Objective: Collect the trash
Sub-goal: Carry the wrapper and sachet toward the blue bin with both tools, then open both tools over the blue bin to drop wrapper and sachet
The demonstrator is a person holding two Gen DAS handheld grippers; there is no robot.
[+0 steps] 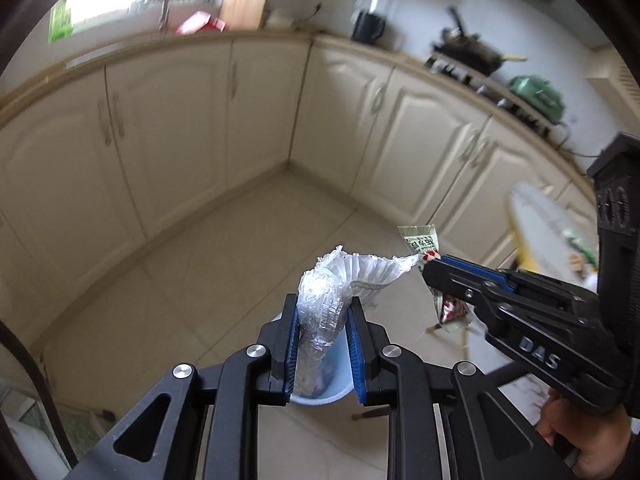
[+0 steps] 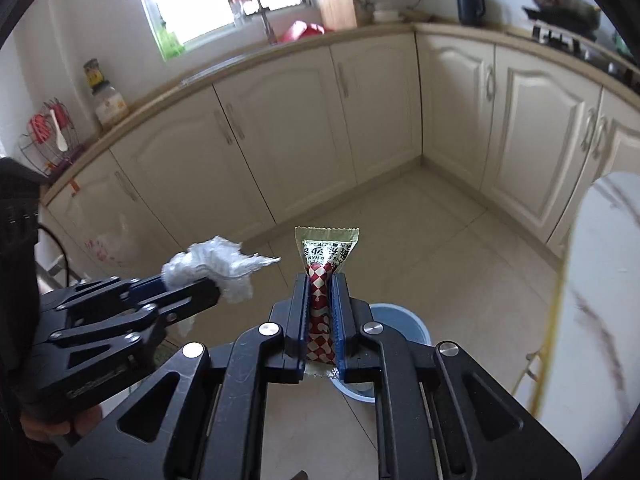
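Below both my grippers, on the tiled kitchen floor, stands a pale blue bin [image 2: 404, 320]; my own fingers hide most of its inside, so I cannot tell what lies in it. My left gripper [image 1: 322, 336] has its jaws drawn in tight on a crumpled clear plastic wrapper [image 1: 324, 304], which bulges above the blue pads and trails a frilled edge toward my right side. My right gripper [image 2: 320, 320] has its jaws almost fully closed on a snack packet [image 2: 320, 304] with red-and-white checks, its pale green sealed end sticking up past the fingertips. Both pieces of trash are held in the air over the bin, near each other. Cream cabinet doors [image 2: 280, 140] run along the floor behind, and a white marbled table [image 2: 600, 280] edge shows at my right.
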